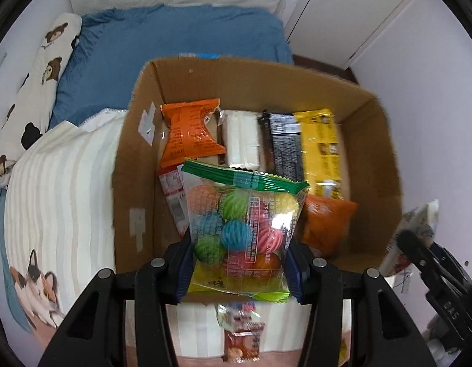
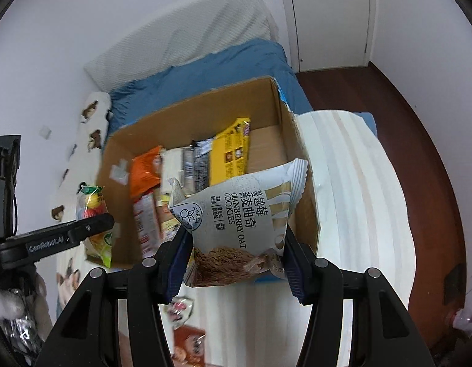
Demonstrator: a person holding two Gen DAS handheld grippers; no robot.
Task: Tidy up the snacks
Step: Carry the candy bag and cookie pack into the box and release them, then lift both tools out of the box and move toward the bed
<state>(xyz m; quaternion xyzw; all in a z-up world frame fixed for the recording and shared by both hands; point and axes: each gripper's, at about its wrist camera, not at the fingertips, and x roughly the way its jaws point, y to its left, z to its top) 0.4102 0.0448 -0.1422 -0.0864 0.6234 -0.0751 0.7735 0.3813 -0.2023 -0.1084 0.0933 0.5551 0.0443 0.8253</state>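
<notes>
My left gripper (image 1: 239, 267) is shut on a clear bag of coloured candy balls (image 1: 240, 229) with a green top edge, held over the near edge of an open cardboard box (image 1: 135, 165). The box holds an orange packet (image 1: 190, 133), a white packet (image 1: 242, 137), a black packet (image 1: 284, 143) and a yellow packet (image 1: 323, 150). My right gripper (image 2: 236, 263) is shut on a grey cranberry oat cookies bag (image 2: 239, 214), held above the near right part of the box (image 2: 300, 153). The left gripper with the candy bag (image 2: 93, 214) shows at the left of the right wrist view.
The box stands on a bed with a white striped cover (image 1: 61, 183) and a blue blanket (image 1: 162, 39). More snack packets lie on the cover in front of the box (image 1: 242, 333) (image 2: 187, 345). A bear-print pillow (image 1: 37, 85) lies left. Door and wooden floor (image 2: 388, 98) are right.
</notes>
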